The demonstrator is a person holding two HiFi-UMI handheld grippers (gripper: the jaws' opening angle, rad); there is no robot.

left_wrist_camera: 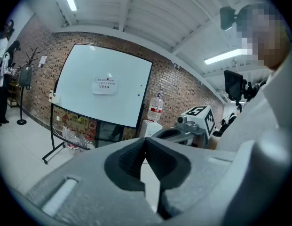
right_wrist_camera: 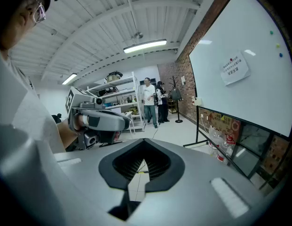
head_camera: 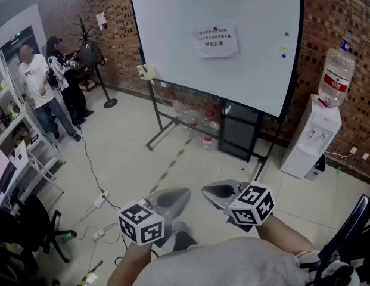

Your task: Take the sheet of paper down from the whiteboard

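- Meeting at their tips, the grey jaws of the left gripper (left_wrist_camera: 145, 141) are closed on nothing.
- The right gripper (right_wrist_camera: 143, 147) has its jaws pressed together too, empty.
- Both grippers sit low, well apart from the large white whiteboard (head_camera: 244, 70) on its black stand.
- A white printed sheet of paper (head_camera: 216, 40) hangs on the whiteboard's upper middle.
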